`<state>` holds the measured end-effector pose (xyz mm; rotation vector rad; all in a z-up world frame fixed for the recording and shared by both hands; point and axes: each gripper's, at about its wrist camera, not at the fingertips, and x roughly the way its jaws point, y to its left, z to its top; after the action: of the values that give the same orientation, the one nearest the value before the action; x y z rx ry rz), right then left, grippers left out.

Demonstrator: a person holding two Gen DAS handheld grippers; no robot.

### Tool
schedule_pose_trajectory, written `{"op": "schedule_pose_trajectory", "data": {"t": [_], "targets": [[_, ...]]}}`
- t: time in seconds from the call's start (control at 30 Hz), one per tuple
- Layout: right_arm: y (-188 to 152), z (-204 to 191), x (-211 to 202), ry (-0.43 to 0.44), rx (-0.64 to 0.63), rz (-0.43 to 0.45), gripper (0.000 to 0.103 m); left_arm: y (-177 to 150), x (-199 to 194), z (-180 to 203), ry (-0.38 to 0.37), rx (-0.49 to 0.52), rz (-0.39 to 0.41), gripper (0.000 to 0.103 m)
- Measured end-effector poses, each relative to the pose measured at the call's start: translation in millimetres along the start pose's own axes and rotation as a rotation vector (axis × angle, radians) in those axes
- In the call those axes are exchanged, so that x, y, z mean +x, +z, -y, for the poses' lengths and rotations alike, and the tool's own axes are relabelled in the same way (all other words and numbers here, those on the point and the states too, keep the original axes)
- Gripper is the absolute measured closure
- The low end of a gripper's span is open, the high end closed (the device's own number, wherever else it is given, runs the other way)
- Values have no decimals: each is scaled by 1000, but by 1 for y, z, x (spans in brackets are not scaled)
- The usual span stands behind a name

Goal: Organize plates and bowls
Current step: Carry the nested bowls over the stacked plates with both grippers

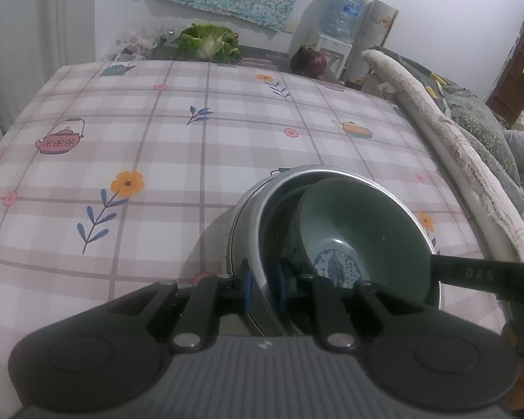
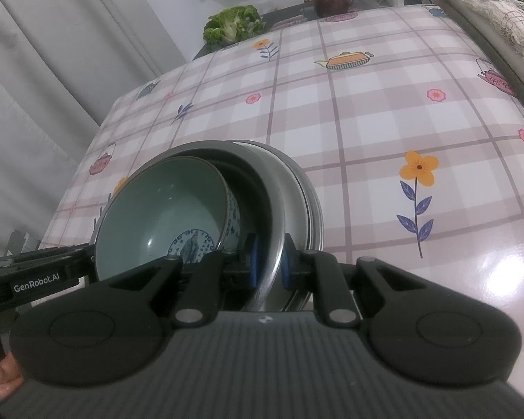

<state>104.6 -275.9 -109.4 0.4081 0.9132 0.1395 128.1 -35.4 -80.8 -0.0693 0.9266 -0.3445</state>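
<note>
The left gripper (image 1: 263, 288) has its jaws clamped on the rim of a metal bowl (image 1: 251, 216). The right gripper (image 2: 269, 262) is clamped on the opposite rim of this bowl (image 2: 276, 188). Both point steeply down over the desk (image 1: 157, 160). One green bowl (image 1: 363, 230) lies tilted inside the metal bowl, mouth up. At least one more metal dish is stacked under them.
</note>
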Motion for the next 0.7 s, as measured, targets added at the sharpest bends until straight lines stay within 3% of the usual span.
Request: {"op": "schedule_pose_trajectory", "data": {"t": [0.7], "targets": [[-5,-1,-1,2,4,-5,90,-1,-3,1,2,6,3,88]]}}
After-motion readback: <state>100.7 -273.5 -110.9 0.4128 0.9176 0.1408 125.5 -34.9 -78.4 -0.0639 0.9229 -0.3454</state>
